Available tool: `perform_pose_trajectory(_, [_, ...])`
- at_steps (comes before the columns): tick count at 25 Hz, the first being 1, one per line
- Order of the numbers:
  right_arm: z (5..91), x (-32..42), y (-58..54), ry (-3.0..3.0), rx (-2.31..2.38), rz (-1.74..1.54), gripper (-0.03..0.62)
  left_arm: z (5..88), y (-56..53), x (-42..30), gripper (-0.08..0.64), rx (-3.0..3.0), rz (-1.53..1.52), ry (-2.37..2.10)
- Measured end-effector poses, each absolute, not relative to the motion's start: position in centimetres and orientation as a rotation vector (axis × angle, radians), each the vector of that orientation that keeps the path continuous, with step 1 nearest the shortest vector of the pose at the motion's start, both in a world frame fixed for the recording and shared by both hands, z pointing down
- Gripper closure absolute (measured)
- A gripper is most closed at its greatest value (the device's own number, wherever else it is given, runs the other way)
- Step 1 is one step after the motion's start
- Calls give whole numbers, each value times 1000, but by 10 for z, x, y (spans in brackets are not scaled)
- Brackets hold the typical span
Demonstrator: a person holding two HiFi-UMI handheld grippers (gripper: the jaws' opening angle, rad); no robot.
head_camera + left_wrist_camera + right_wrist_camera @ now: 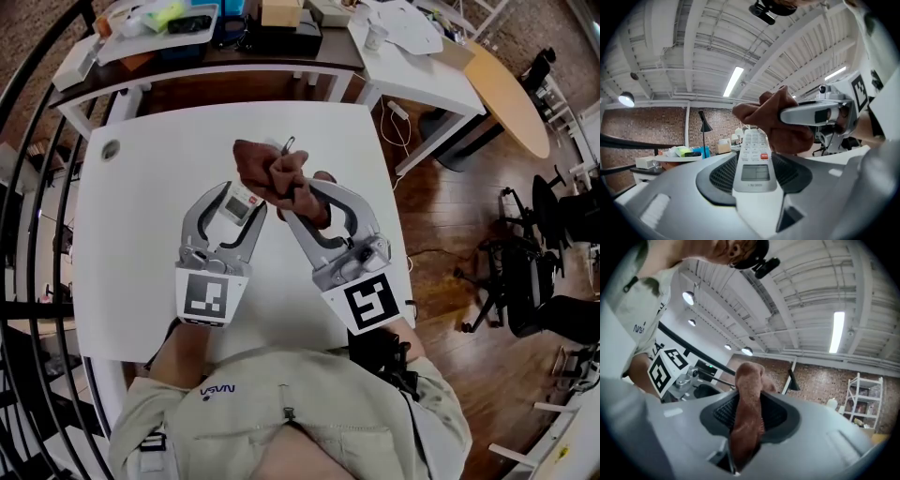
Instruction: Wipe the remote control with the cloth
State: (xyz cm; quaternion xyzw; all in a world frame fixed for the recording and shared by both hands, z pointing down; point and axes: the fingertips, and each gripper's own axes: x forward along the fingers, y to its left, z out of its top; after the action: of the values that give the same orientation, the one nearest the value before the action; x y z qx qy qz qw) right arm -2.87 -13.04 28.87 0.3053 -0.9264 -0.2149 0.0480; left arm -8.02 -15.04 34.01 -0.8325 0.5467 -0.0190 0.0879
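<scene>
Jaws pinching — left gripper (242,199) on the rigid, likely light remote control (752,164) by its base, right gripper (302,192) on limp cloth (747,413).

We wear a pale khaki shirt (281,427) with small dark lettering (217,392) on the chest and a metal zip pull (288,412) at its middle. Our left tongs (242,199) and right tongs (306,195) each have 2 curved grey arms, with a black ribbed inset (718,176) on the inner face. Behind them sit a left cube (204,295) and a right cube (370,302), white with black square markers. A black band (380,353) lies just behind the right cube.
</scene>
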Motion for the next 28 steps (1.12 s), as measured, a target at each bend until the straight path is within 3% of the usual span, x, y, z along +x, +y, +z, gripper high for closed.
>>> perform_pose_trajectory(9, [263, 18, -164, -2868, 1306, -625, 476, 338, -139, -81, 318, -2883, 326, 1466])
perform_pose_trajectory(28, [311, -49, -111, -2995, 714, -495, 477, 322, -141, -93, 318, -3117, 754, 1338])
